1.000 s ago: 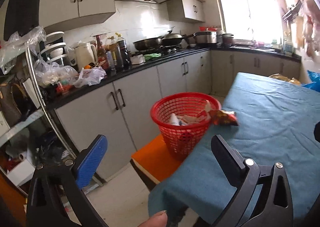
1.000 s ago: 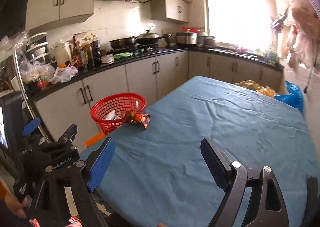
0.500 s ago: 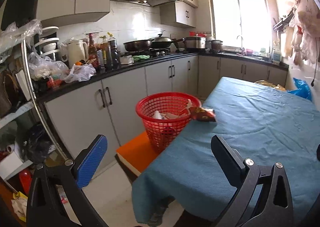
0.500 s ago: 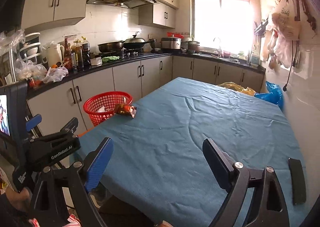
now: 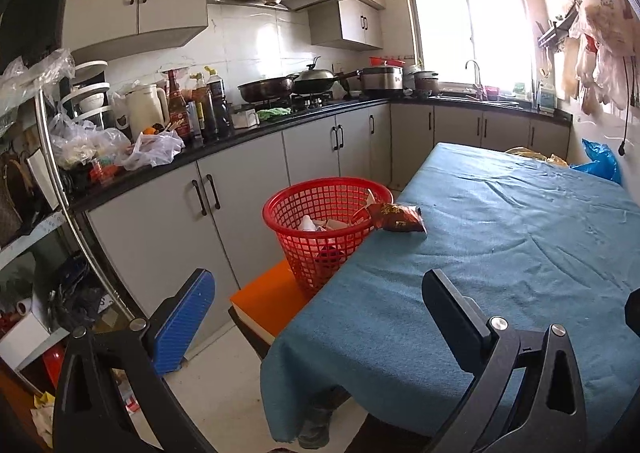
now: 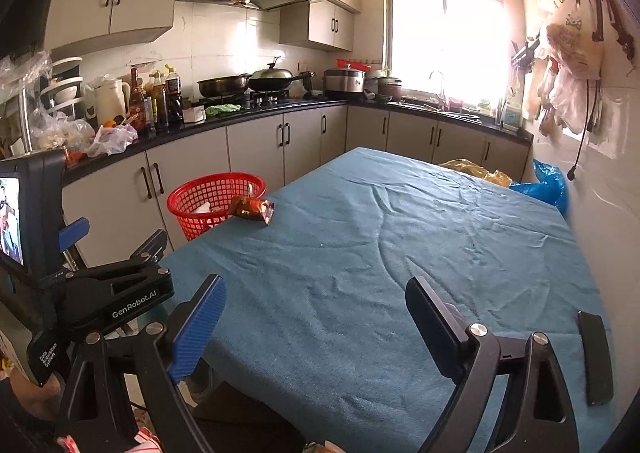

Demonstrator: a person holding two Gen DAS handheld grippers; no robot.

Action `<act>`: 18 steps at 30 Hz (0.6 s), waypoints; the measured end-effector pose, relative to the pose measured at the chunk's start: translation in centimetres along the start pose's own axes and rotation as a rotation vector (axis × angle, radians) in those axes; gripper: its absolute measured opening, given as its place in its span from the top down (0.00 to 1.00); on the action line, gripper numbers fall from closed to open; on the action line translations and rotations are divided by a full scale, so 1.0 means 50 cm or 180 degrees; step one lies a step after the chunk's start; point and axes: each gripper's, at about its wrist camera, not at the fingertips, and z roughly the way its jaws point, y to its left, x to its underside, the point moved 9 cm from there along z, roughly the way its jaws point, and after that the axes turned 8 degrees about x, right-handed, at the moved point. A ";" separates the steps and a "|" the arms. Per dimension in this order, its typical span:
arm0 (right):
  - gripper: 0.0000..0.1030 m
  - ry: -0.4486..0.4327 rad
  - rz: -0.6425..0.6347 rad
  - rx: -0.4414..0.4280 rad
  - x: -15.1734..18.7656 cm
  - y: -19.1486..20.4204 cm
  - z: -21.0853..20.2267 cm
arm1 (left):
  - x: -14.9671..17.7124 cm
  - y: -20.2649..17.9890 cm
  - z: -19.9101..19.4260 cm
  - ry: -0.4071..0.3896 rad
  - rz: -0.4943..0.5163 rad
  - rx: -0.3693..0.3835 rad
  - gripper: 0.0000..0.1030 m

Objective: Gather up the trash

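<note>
My left claw [image 5: 316, 317] and right claw [image 6: 316, 323] both released, snack wrapper [image 5: 396, 218] on surface [image 5: 500, 253] edge touching red basket [image 5: 320, 221]

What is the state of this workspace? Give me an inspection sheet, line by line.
Surface: table under a wrinkled blue cloth, mostly bare.
Job's things: snack wrapper lies at the table edge, against the rim of the red basket; the basket already holds scraps and stands on an orange stool.
Clutter: black flat object near the table's front right; yellow bag and blue bag at the far end.
Grippers: left gripper and right gripper both empty, jaws open, short of the wrapper.
Cables: black cord hangs on the right wall.
Surroundings: crowded counter, pans on the stove, bright window.
</note>
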 end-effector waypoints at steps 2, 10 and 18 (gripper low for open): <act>0.09 0.0019 -0.0011 -0.0005 0.004 0.002 0.003 | 0.001 0.001 0.001 -0.0002 0.0006 -0.0027 0.00; 0.09 0.0044 -0.0033 -0.0007 0.008 0.008 0.007 | 0.004 -0.003 0.003 0.0011 0.0040 -0.0048 0.00; 0.09 0.0067 -0.0019 -0.0005 0.014 0.010 0.010 | 0.007 -0.003 0.005 0.0015 0.0043 -0.0050 0.00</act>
